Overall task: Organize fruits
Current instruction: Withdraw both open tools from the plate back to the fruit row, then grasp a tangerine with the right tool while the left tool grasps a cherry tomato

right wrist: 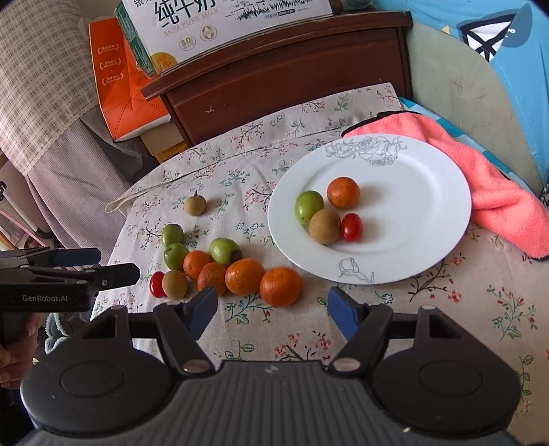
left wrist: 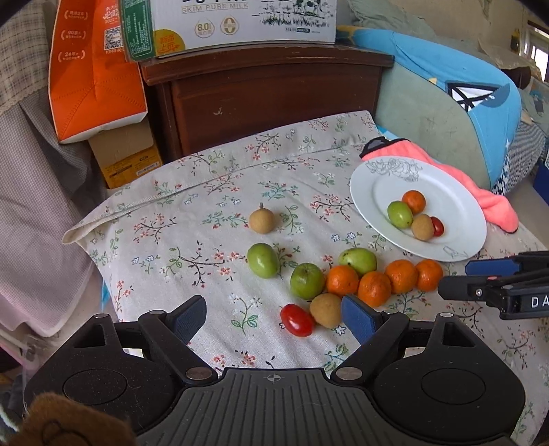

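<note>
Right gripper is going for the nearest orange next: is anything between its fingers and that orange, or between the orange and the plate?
Nothing visible blocks either path. The right gripper is open and empty, with the nearest orange just ahead of it on bare cloth. Between that orange and the plate lies only tablecloth; the other oranges sit on its far side from the plate.

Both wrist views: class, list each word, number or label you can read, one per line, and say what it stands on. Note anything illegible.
"SKIM PURE MILK" and "8.0": milk carton on the wooden cabinet.
"纯牛奶": same carton, right wrist view.
"GenRobot.AI": left claw body.
"DA", cut off: right claw body.
"24", "90": orange box; its remaining print is too small.
Yellow carton label: illegible.
</note>
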A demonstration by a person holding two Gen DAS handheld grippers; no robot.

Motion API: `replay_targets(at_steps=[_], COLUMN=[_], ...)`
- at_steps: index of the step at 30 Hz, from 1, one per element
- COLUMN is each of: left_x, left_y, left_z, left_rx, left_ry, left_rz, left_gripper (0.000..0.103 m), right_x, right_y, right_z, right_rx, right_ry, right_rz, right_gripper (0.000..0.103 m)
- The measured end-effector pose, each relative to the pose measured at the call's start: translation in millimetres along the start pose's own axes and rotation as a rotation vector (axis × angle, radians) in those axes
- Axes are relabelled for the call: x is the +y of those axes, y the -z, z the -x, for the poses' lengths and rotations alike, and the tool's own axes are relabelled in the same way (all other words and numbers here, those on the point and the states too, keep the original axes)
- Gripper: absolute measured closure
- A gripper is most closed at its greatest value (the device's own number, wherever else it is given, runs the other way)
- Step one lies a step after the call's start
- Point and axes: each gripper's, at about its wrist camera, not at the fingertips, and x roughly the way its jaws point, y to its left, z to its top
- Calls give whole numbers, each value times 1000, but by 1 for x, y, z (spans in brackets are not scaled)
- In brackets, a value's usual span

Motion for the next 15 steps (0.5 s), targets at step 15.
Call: replay_targets(at_steps=[15], left_x=[-4], left_y=[21], left_z=[-25], left_rx=[-14], left_ry=[76], left_rz=[-183], left_gripper=[18], right_x=[3], right_y=[-1], right_z=[-25], right_rx=[25], right_ry=[56], right_rz=[-24], right_gripper=[51])
